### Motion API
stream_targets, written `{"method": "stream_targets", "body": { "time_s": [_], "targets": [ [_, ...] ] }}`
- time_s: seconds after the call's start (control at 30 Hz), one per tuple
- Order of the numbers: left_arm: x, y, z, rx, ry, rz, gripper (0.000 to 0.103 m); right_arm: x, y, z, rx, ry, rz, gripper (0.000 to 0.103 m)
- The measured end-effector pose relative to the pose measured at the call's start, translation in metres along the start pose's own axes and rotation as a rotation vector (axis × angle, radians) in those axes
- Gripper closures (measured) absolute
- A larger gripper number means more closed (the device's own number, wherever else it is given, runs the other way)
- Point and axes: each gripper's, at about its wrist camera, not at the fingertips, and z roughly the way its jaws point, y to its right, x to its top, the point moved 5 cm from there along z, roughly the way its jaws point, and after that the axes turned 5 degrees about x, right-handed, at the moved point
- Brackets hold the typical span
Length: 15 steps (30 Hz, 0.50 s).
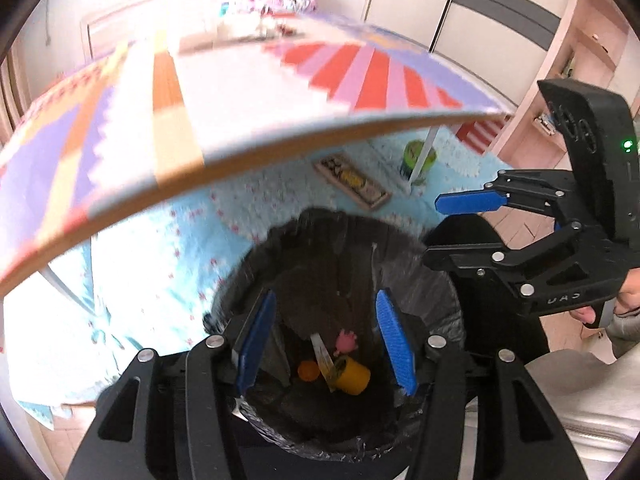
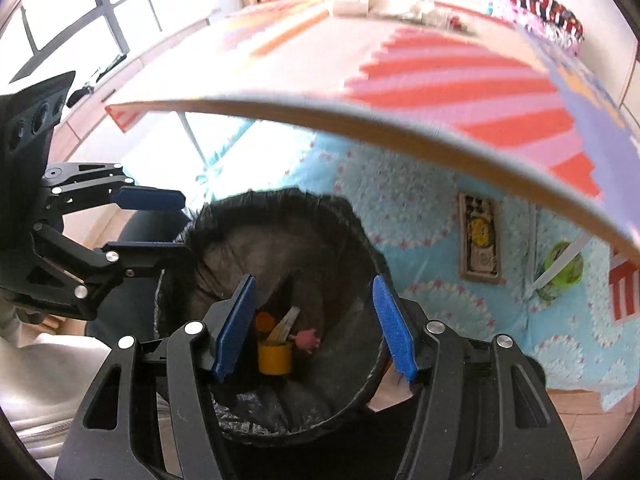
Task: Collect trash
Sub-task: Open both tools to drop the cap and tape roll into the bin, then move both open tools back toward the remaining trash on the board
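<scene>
A blue patterned floor mat lies under a tabletop covered in a striped, coloured cloth, whose curved front edge crosses above both views. Just in front of that edge stands a trash bin lined with a black bag.

The left gripper hangs above the bin's mouth with its blue pads well apart, released, nothing between them and nothing touched. The right gripper hangs over the same opening beside it, likewise spread and empty. Each shows in the other's camera, off to the side of the bin rim, clear of the bag.

At the bottom of the bin lie the collected pieces: a yellow cup on its side, an orange disc, a pink toy and a pale flat wrapper, all close together.

Under the tabletop, on the mat, a flat box and a green container sit beside a white table leg, well apart from the bin. The tabletop edge runs near the far side of the bin rim; the room above the bin is open.
</scene>
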Motion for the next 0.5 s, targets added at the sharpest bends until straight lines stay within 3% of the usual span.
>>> {"method": "stream_targets", "body": {
  "time_s": [0.5],
  "targets": [
    [0.065, -0.023, -0.050, 0.073, 0.155, 0.041, 0.052, 0.059, 0.012, -0.040, -0.031, 0.132, -0.044, 0.043]
  ]
}}
